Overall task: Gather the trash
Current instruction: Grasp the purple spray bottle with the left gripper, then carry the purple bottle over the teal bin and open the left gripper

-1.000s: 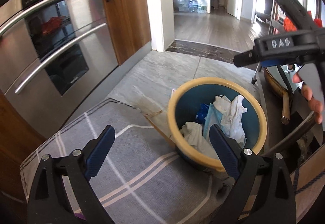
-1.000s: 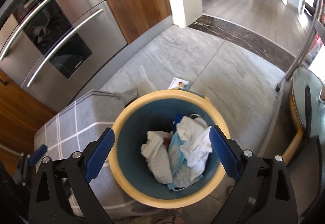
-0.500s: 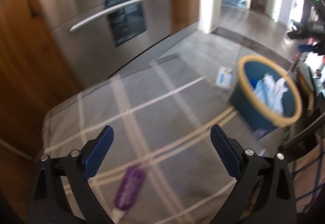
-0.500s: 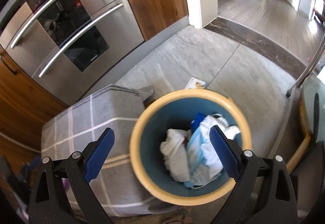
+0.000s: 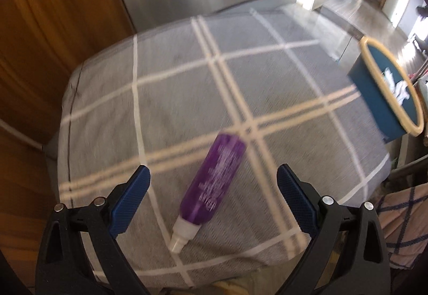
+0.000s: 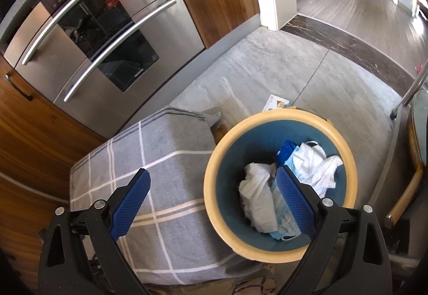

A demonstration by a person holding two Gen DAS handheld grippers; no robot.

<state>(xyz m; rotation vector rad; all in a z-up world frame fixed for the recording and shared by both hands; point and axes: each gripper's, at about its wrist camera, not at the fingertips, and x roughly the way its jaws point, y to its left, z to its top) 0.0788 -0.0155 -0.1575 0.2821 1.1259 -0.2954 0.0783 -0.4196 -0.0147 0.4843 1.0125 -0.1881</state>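
Note:
A purple bottle [image 5: 214, 182] with a white cap lies on a grey checked cloth [image 5: 187, 86], its cap toward me. My left gripper [image 5: 214, 201] is open and hovers just above it, fingers either side, not touching. A blue bin with a yellow rim [image 6: 214, 196] holds crumpled white tissues [image 6: 256, 196] and a blue wrapper; it also shows at the far right of the left wrist view [image 5: 374, 97]. My right gripper [image 6: 214, 201] is open and empty above the bin's left rim.
A steel double oven [image 6: 101, 35] and wooden cabinets [image 6: 32, 140] stand behind the cloth-covered block [image 6: 160, 161]. A small printed card [image 6: 276, 103] lies on the grey floor beyond the bin. A chair leg [image 6: 412, 89] and rattan furniture [image 6: 412, 188] are at the right.
My left gripper has swung left, away from the bin, and come down over the purple bottle. My right gripper has drifted left, so the bin now sits to the right in its view.

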